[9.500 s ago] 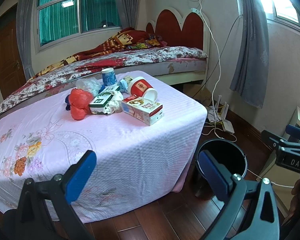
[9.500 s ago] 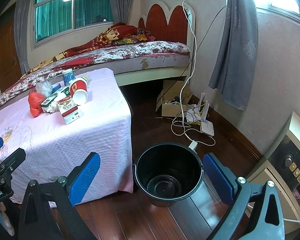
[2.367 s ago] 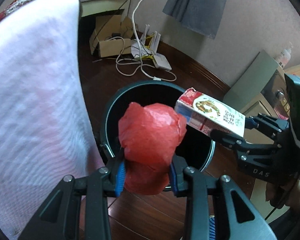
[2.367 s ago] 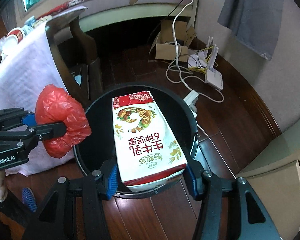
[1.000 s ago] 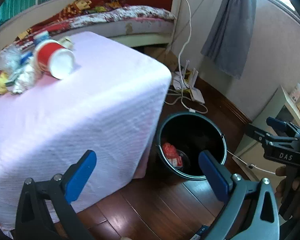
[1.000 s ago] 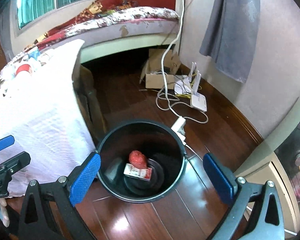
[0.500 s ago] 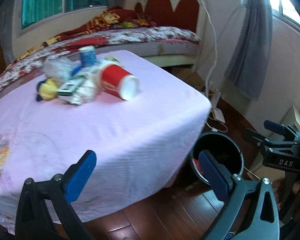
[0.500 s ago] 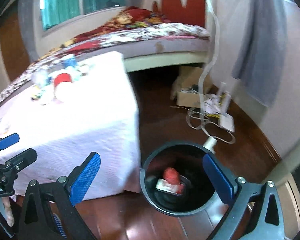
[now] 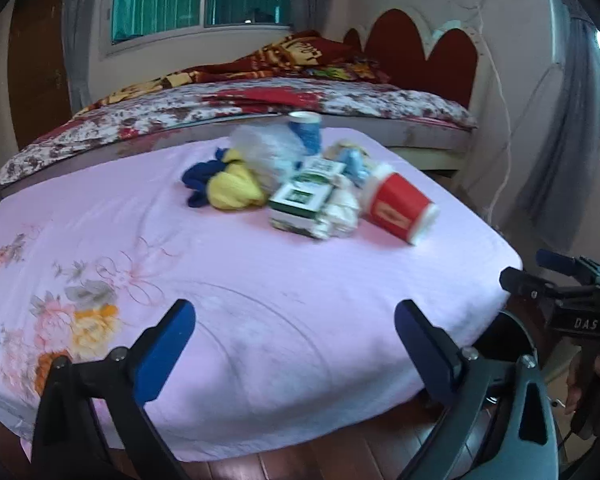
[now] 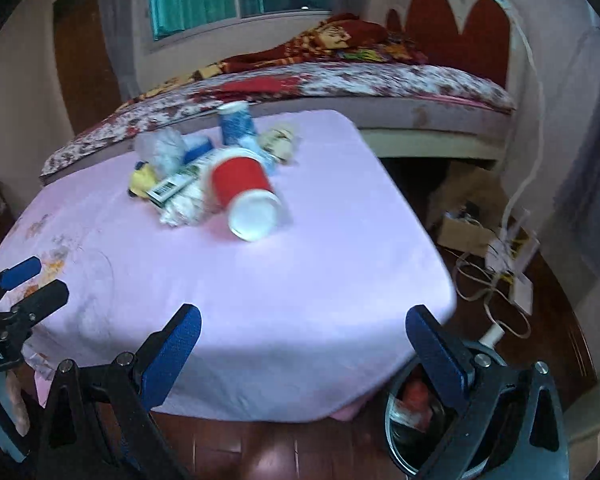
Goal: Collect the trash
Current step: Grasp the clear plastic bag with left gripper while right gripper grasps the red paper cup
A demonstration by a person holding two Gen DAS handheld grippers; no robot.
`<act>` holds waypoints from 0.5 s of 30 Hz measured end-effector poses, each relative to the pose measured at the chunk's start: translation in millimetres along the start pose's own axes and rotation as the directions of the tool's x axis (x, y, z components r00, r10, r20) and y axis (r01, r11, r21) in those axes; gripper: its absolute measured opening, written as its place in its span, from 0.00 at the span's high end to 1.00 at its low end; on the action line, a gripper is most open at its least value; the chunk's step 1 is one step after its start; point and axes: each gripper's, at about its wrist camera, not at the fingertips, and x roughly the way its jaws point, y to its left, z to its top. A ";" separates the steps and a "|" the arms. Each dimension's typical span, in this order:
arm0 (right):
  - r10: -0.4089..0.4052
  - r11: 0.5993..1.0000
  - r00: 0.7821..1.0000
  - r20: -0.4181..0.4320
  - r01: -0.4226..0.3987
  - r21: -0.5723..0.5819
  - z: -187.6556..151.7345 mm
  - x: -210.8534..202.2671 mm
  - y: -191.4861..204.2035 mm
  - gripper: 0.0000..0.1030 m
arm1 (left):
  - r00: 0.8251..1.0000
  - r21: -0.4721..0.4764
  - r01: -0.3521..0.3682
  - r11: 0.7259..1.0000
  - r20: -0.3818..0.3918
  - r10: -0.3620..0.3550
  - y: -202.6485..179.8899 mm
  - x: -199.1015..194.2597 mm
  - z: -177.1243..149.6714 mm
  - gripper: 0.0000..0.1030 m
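left wrist view: the left gripper (image 9: 294,344) hangs over the near edge of the table (image 9: 260,280), its blue-padded fingers (image 9: 164,350) spread wide with nothing between them. the pink cloth ahead is smooth and bare from the near edge up to the heap of trash (image 9: 300,184) at 12 o'clock; a flower print sits at 9 o'clock. in the heap, a red paper cup (image 9: 398,206) lies on its side at the 1 o'clock end, open mouth toward the right edge. beside it are a green and white carton (image 9: 302,200), crumpled white paper (image 9: 342,212), a yellow wad (image 9: 232,190), a clear plastic bag (image 9: 266,150) and an upright blue cup (image 9: 306,130). the right gripper (image 9: 540,272) juts in at 3 o'clock past the table's rounded corner. a bed (image 9: 300,100) runs behind the table.

right wrist view: the right gripper (image 10: 304,344) is also wide and empty, over the table's near right corner. the cup (image 10: 242,192) shows its white hollow inside, toward 5 o'clock. open cloth lies between the fingers and the heap. at 5 o'clock, on the wood floor just below the corner, a round black bucket (image 10: 394,436) holds a red lump (image 10: 416,394) and a pale carton (image 10: 406,412), partly hidden by the finger. cables (image 10: 484,280) lie at 3 o'clock. the left gripper (image 10: 24,284) shows at 9 o'clock.
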 end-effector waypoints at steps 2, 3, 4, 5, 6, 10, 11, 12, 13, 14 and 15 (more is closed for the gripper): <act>0.010 0.999 1.000 0.000 -0.010 -0.030 9.9 12.0 12.5 0.00 | 1.000 -0.001 -0.008 1.000 -0.003 0.008 8.0 10.0 5.9 0.08; 0.015 0.999 1.000 0.000 -0.015 -0.038 12.9 16.4 16.1 0.00 | 1.000 0.000 -0.009 1.000 -0.004 0.009 9.8 13.8 8.9 0.09; 0.019 0.999 1.000 -0.002 -0.019 -0.046 17.3 22.3 19.7 0.00 | 1.000 0.002 -0.013 1.000 -0.006 0.013 10.9 17.6 10.9 0.11; 0.020 0.998 1.000 -0.003 -0.020 -0.052 21.9 28.8 22.9 0.00 | 1.000 0.002 -0.013 1.000 -0.006 0.013 13.1 23.3 14.0 0.11; 0.022 0.998 1.000 -0.003 -0.022 -0.054 25.8 33.7 24.6 0.00 | 1.000 0.003 -0.008 1.000 -0.009 0.008 15.4 25.8 14.9 0.12; 0.035 0.998 0.999 -0.010 -0.035 -0.046 41.7 56.5 28.6 0.00 | 1.000 0.002 0.004 1.000 -0.024 -0.004 18.3 41.9 20.4 0.15; 0.036 0.998 0.999 -0.012 -0.036 -0.053 45.6 62.3 29.7 0.00 | 1.000 0.000 0.007 1.000 -0.024 -0.007 18.4 45.4 22.0 0.15; 0.030 0.998 0.999 -0.014 -0.031 -0.063 49.3 68.4 30.5 0.01 | 1.000 -0.004 0.010 1.000 -0.025 -0.010 18.5 49.1 23.5 0.15; 0.026 0.997 0.999 -0.019 -0.027 -0.068 52.2 73.1 31.4 0.01 | 1.000 -0.006 0.011 1.000 -0.028 -0.012 18.6 53.1 24.8 0.15; 0.026 0.997 0.999 -0.024 -0.027 -0.069 55.0 78.9 30.7 0.01 | 0.999 -0.009 0.012 1.000 -0.031 -0.012 18.6 57.2 26.1 0.15; 0.028 0.997 0.999 -0.026 -0.030 -0.068 57.0 83.1 29.1 0.02 | 0.999 -0.011 0.012 1.000 -0.031 -0.012 18.7 61.1 27.9 0.15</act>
